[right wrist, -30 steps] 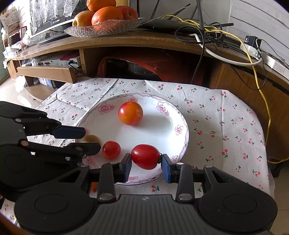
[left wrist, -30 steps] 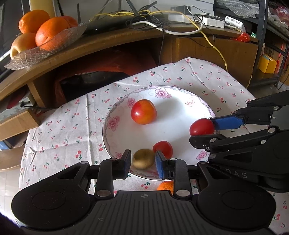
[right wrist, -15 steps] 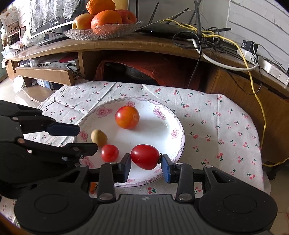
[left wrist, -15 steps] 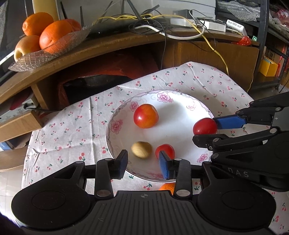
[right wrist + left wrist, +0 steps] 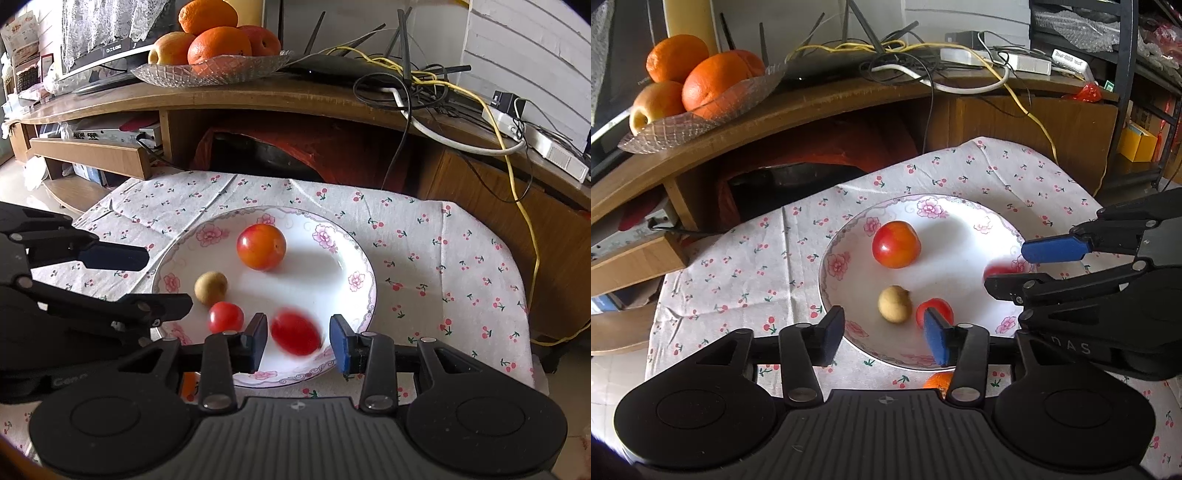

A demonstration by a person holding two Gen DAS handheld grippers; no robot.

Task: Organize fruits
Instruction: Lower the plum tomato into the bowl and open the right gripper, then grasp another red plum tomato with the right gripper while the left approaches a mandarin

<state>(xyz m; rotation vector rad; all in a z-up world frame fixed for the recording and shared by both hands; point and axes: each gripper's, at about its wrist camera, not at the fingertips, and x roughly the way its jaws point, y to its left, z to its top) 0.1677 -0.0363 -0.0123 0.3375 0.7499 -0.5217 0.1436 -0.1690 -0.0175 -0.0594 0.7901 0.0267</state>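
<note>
Hovering spread at the plate's point(image 5: 364, 266) near edge, the right gripper point(image 5: 298, 341) brackets a blurred red tomato point(image 5: 295, 332) without touching; the left gripper point(image 5: 882, 332) gapes empty.

Both cameras ride just behind their own fingers, looking forward and down over the plate point(image 5: 846, 236) from its near edge, close enough that it fills the mid-frame. The left wrist view looks from the plate's left, with the right gripper point(image 5: 1023, 267) entering at its right edge, while the right wrist view looks from the plate's right, with the left gripper point(image 5: 162, 277) entering at its left. They share the plate, the cherry-print cloth point(image 5: 424, 251) and the wooden shelf point(image 5: 820, 107) with the glass fruit dish point(image 5: 210, 72) behind.
</note>
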